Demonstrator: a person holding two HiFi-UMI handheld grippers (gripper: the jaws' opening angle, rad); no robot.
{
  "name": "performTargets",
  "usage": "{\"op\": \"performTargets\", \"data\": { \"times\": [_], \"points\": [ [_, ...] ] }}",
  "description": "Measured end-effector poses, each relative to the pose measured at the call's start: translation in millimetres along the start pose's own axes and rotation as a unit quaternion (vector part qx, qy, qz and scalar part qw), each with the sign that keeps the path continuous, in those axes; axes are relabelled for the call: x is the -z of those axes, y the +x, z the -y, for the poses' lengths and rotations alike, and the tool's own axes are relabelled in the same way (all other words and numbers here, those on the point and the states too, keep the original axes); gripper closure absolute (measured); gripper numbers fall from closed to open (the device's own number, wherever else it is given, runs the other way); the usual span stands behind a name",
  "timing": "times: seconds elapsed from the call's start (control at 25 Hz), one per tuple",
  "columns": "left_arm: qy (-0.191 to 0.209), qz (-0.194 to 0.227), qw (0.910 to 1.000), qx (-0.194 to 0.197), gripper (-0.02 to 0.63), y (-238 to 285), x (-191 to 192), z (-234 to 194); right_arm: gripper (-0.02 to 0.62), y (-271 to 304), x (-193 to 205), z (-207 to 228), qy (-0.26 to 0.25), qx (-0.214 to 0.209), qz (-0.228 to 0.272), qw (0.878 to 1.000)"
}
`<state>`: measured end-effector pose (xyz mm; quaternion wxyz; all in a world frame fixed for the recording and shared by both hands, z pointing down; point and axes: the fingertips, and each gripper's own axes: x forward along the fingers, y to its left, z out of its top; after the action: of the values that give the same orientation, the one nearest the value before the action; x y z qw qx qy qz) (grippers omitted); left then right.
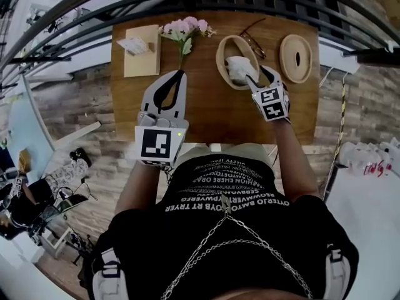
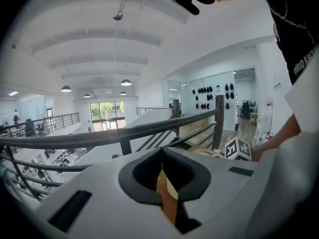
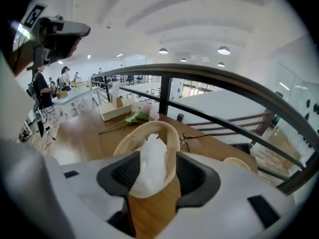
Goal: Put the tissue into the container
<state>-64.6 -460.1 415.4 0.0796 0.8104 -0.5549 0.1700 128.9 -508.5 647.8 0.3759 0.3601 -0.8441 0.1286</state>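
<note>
A white crumpled tissue (image 1: 236, 67) (image 3: 152, 166) stands in the oval wooden container (image 1: 220, 52) (image 3: 172, 138) at the back of the table, slightly right of centre. My right gripper (image 1: 253, 75) (image 3: 157, 171) reaches over the container's near end. Its jaws are spread wide on either side of the tissue, and I see no pad pressing on it. My left gripper (image 1: 180, 74) (image 2: 160, 153) hovers over the table's left half with its jaw tips together and nothing between them.
The container's oval lid (image 1: 295, 58) (image 3: 237, 163) lies at the right. A pair of glasses (image 1: 252, 42) (image 3: 185, 143) sits behind the container. Pink flowers (image 1: 185, 29) (image 3: 139, 114) and a tissue box (image 1: 142, 50) (image 3: 114, 109) are at the back left. A dark railing runs behind the table (image 1: 206, 111).
</note>
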Motion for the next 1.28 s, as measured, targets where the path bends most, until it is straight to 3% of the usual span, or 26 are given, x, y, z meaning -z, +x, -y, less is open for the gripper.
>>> {"op": "performTargets", "data": {
  "times": [0.32,0.48,0.96,1.08,1.28],
  "points": [
    [0.015,0.032,0.9994,0.005,0.577,-39.5,-19.2,1.9,0.577,-102.0,-52.6,14.3,0.005,0.072,0.106,0.992],
    [0.025,0.049,0.9985,0.005,0.577,-60.0,-29.2,0.6,0.581,-145.9,-71.4,8.7,0.025,0.082,0.139,0.987],
    [0.041,0.086,0.9953,0.013,0.577,-109.2,-46.1,0.1,0.581,-277.8,-107.4,-19.7,0.009,0.155,0.225,0.962],
    [0.022,0.098,0.9945,0.028,0.577,-120.3,-47.7,2.8,0.581,-295.7,-106.8,-30.6,0.006,0.167,0.234,0.958],
    [0.024,0.096,0.9942,0.041,0.577,-116.9,-39.8,13.4,0.581,-303.4,-89.2,-36.3,0.012,0.179,0.225,0.958]
  ]
}}
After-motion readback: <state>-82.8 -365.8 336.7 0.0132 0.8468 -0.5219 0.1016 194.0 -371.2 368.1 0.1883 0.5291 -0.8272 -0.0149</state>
